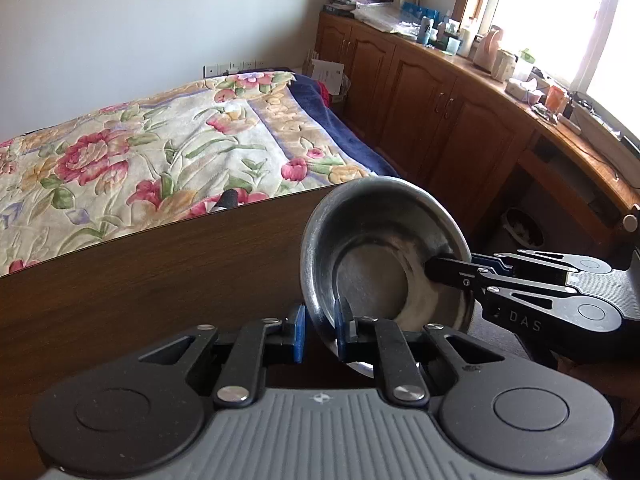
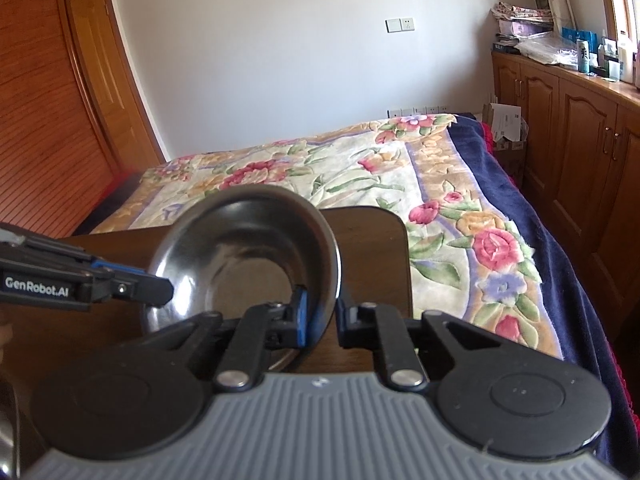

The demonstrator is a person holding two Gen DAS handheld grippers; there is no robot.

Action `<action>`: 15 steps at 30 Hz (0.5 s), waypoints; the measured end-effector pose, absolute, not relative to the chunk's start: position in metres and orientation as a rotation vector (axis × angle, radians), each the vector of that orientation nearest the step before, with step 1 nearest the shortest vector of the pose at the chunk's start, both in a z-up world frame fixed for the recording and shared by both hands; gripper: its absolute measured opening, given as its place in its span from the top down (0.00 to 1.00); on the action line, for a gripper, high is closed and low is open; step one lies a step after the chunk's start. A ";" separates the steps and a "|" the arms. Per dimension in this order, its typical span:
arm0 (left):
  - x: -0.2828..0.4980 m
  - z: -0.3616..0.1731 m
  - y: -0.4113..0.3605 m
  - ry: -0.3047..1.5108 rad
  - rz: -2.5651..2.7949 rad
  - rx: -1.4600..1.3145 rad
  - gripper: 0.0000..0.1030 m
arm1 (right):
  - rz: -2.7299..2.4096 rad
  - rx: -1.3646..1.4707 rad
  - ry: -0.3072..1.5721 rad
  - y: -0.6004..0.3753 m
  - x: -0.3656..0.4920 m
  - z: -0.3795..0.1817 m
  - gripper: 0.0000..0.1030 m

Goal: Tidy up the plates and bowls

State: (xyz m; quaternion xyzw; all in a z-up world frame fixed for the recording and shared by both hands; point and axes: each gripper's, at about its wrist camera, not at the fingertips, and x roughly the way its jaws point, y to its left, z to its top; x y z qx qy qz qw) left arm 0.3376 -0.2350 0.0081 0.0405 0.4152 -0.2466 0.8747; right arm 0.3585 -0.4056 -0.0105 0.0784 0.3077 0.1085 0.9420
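Both grippers on one round stainless-steel bowl, raised and tilted above the dark wooden table, mouth turned toward the cameras. In the left wrist view, left gripper straddling the rim at about 7 o'clock of the bowl: one blue-padded finger outside the wall, the other inside, with a gap showing on the outer side, so not clearly clamped. Right gripper entering from 3 o'clock, fingers pressed onto the rim there. In the right wrist view, right gripper astride the bowl rim at about 5 o'clock, left gripper reaching in from 9 o'clock. Probably a handover under way, each tool equally near; release by one side needed before carrying on. Floral bedspread beyond the table edge.
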 end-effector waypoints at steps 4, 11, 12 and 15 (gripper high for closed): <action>0.326 0.016 -0.230 0.848 -0.518 0.094 0.85 | 0.220 0.156 0.613 -0.400 0.352 -0.004 0.85; 0.304 0.034 -0.217 0.797 -0.522 0.096 0.85 | 0.232 0.151 0.582 -0.392 0.341 0.012 0.85; 0.301 0.037 -0.214 0.792 -0.523 0.094 0.85 | 0.232 0.150 0.578 -0.390 0.339 0.015 0.85; 0.294 0.044 -0.207 0.776 -0.526 0.090 0.85 | 0.233 0.141 0.567 -0.385 0.332 0.021 0.85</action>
